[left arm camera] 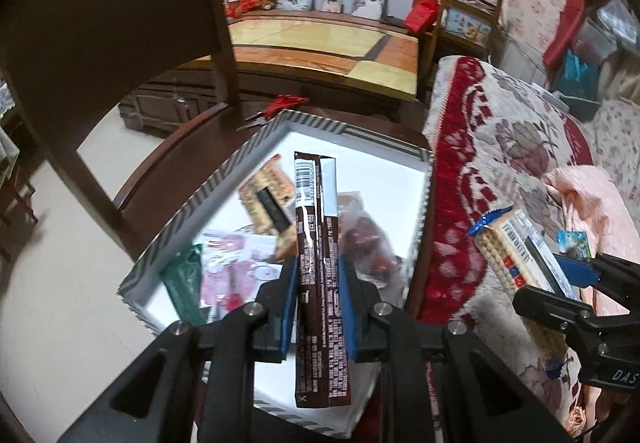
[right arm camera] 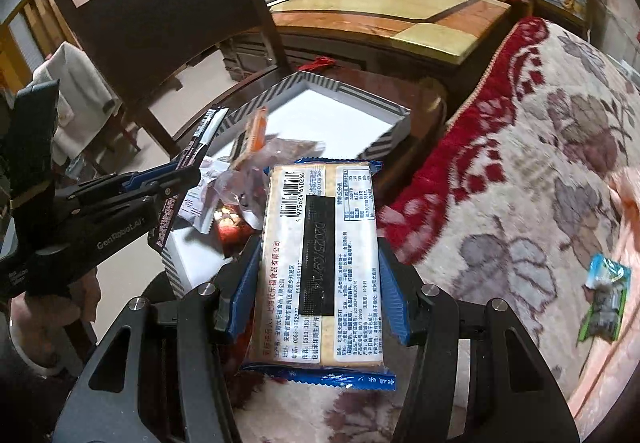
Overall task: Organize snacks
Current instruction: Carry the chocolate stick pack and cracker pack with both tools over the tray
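My left gripper [left arm camera: 318,265] is shut on a long brown snack bar [left arm camera: 316,203], which stands upright over a white box with a striped rim [left arm camera: 224,179]. Several snacks lie in the box: a wafer pack [left arm camera: 264,187], a red fruit bag [left arm camera: 368,243], a pink packet [left arm camera: 228,271] and a green one [left arm camera: 184,279]. My right gripper [right arm camera: 318,243] is shut on a cracker pack with blue ends [right arm camera: 352,263], held just right of the box [right arm camera: 320,83]. The right wrist view has the left gripper [right arm camera: 176,179] with the brown bar [right arm camera: 204,135] at the left.
The box sits on a dark wooden seat [left arm camera: 180,151] with a tall chair back [left arm camera: 112,23] behind it. A floral red-and-cream blanket [right arm camera: 520,143] covers the sofa at the right, with a small green-blue packet [right arm camera: 604,299] on it. A low wooden table [right arm camera: 400,15] stands beyond.
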Motion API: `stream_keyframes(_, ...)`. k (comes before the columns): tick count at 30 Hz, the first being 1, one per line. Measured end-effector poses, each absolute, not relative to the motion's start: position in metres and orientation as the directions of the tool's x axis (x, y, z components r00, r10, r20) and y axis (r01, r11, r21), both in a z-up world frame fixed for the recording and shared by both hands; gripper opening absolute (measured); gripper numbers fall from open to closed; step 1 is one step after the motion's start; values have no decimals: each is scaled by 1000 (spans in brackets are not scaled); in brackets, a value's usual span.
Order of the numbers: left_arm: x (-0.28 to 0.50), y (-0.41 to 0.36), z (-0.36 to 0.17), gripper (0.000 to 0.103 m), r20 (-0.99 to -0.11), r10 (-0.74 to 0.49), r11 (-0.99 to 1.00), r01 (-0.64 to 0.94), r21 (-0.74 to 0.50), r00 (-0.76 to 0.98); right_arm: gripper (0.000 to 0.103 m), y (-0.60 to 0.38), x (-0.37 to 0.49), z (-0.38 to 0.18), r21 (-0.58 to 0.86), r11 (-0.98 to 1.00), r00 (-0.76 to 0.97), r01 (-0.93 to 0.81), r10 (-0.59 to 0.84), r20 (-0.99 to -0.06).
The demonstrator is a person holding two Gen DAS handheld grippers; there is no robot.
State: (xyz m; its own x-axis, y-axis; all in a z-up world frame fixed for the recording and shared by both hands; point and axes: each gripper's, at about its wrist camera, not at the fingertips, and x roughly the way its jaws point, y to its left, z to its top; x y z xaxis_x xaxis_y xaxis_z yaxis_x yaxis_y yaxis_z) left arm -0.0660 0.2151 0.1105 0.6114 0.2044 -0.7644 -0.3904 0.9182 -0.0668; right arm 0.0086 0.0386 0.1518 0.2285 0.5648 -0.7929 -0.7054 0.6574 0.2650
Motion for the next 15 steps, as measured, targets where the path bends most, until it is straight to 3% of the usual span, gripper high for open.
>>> stream_keyframes(15, -69, 243, 98, 22, -780, 216, 893, -443, -86, 587, 54, 93, 27, 148, 251, 625, 203, -739, 562, -802)
